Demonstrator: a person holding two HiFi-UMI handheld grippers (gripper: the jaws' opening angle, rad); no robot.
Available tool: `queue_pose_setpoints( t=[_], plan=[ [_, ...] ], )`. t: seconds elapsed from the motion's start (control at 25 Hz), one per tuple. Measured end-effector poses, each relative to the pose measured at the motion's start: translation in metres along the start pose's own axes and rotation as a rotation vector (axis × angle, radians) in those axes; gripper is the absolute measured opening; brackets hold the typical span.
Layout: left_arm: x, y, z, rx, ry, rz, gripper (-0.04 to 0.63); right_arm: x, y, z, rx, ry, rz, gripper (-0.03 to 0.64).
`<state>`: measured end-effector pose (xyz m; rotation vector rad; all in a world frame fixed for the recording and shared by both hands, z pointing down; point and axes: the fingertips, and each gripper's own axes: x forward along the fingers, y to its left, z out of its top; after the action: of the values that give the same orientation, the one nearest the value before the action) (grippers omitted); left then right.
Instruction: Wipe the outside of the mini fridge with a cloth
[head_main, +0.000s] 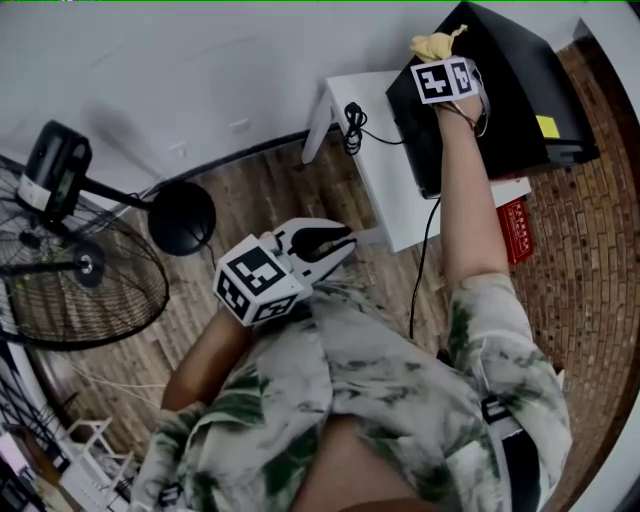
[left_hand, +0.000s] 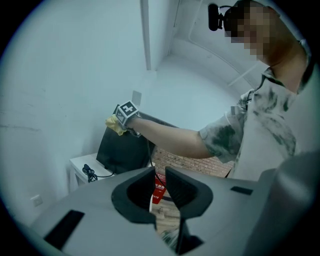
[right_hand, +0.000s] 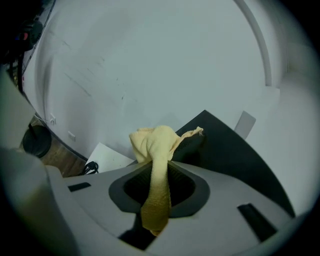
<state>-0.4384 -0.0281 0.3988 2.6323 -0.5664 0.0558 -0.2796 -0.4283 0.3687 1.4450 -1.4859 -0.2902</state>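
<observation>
The black mini fridge (head_main: 520, 80) stands on a low white table (head_main: 385, 170) against the wall. My right gripper (head_main: 440, 58) is raised at the fridge's top near corner, shut on a yellow cloth (head_main: 435, 44). In the right gripper view the cloth (right_hand: 155, 142) bunches out ahead of the gripper (right_hand: 159, 167) and touches the fridge's top edge (right_hand: 235, 155). My left gripper (head_main: 348, 240) hangs low by my chest, away from the fridge. Its jaws stand nearly together with nothing between them (left_hand: 160, 172). From there I see the fridge (left_hand: 120, 150) and the cloth (left_hand: 115, 125).
A coiled black cable (head_main: 352, 125) lies on the table left of the fridge. A red box (head_main: 515, 228) sits on the brick-patterned floor beside the table. A standing fan (head_main: 70, 270) and a round black base (head_main: 182, 217) are at the left on wooden flooring.
</observation>
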Motion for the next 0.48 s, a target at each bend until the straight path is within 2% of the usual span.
queue_pose_setpoints(
  t=[0.48],
  plan=[
    [0.002, 0.022, -0.008, -0.023, 0.017, 0.081, 0.072, 0.067, 0.073, -0.043, 0.002, 0.094, 0.153, 0.084]
  ],
)
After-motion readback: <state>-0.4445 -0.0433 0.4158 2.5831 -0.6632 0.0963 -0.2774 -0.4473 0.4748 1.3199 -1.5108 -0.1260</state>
